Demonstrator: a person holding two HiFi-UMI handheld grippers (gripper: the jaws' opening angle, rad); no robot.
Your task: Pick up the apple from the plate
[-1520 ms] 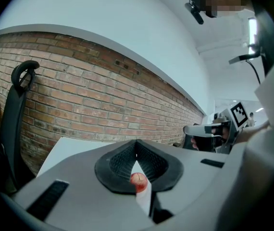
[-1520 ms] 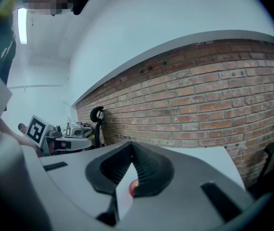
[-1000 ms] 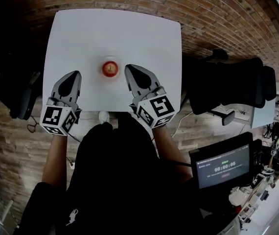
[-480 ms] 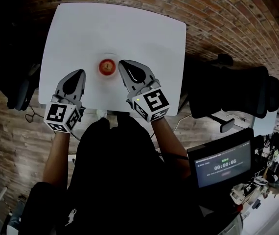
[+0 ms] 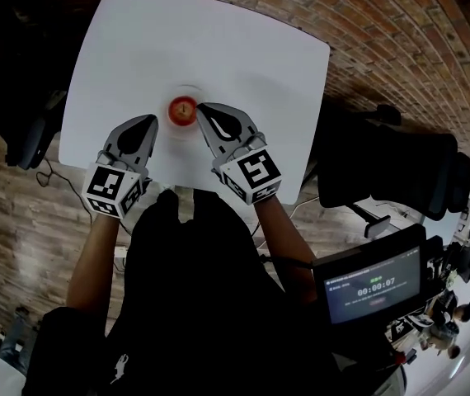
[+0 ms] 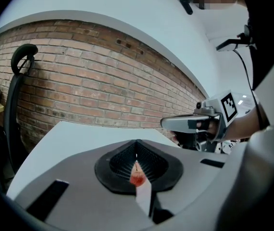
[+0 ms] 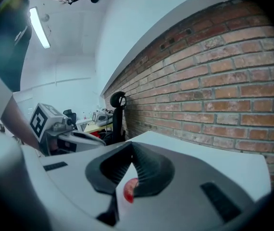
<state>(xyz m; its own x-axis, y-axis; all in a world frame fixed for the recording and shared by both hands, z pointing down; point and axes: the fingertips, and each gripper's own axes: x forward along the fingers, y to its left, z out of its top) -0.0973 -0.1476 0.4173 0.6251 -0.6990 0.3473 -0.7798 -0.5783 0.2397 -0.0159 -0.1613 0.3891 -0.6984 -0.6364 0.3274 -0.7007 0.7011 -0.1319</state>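
A red apple (image 5: 183,110) sits on a small white plate (image 5: 187,90) in the middle of a white table (image 5: 243,64). My right gripper (image 5: 201,107) is shut, and its tip lies just right of the apple, at the plate's edge. My left gripper (image 5: 151,120) is shut too, a little to the left of the plate and nearer to me. In the left gripper view the apple (image 6: 137,178) shows through the slit below the closed jaws, and the right gripper (image 6: 194,124) stands to the side. The right gripper view shows the apple (image 7: 130,190) the same way.
A black office chair (image 5: 392,163) stands right of the table, and a dark chair or bag (image 5: 21,130) at its left. A screen with a timer (image 5: 373,285) is at lower right. The table's near edge runs just under my hands. Brick floor and wall surround it.
Both grippers have moved forward over the table toward the apple. The right tip, once apart from the plate, now lies beside the apple. Both stayed shut.
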